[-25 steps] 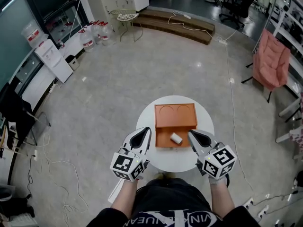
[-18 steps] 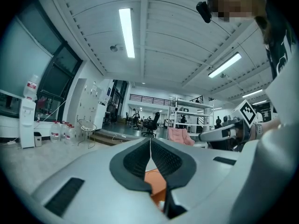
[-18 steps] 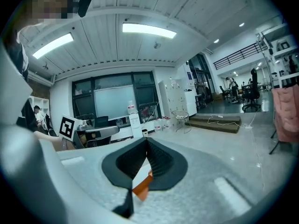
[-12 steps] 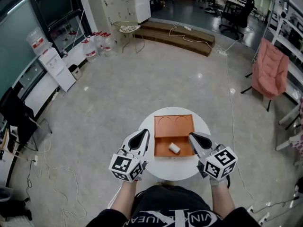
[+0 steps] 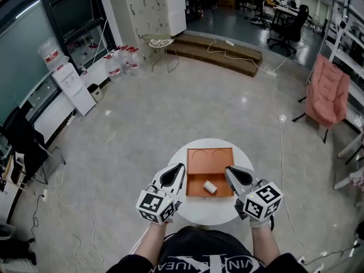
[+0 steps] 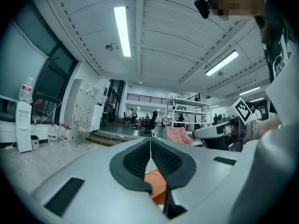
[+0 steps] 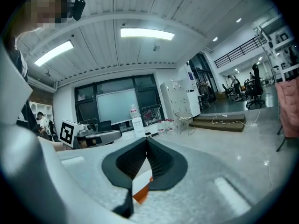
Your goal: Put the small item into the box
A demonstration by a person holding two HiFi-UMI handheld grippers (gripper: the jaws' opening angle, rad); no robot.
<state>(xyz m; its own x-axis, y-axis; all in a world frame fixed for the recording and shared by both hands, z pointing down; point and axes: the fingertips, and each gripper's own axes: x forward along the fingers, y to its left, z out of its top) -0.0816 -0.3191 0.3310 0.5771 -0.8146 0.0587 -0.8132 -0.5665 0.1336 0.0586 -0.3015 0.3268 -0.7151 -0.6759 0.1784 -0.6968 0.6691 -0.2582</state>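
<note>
An orange box (image 5: 210, 164) lies open on a small round white table (image 5: 199, 206). A small white item (image 5: 210, 187) rests inside the box's near compartment. My left gripper (image 5: 180, 167) hovers at the box's left edge, its jaws shut with nothing between them. My right gripper (image 5: 227, 170) hovers at the box's right edge, also shut and empty. In the left gripper view the shut gripper (image 6: 150, 139) tips meet over a sliver of the orange box (image 6: 156, 183). In the right gripper view the shut gripper (image 7: 147, 141) tips meet, with a bit of orange box (image 7: 142, 193) below.
The table stands on a wide grey floor. A pink chair (image 5: 327, 92) is at the right, a water dispenser (image 5: 71, 87) and several bottles (image 5: 122, 61) at the left, a low wooden step (image 5: 219, 50) far behind. Cables (image 5: 62, 220) trail on the floor to the left.
The head view has tipped up, so the table and box sit lower in the picture and look smaller. Both grippers stay shut beside the box; the white item stays inside.
</note>
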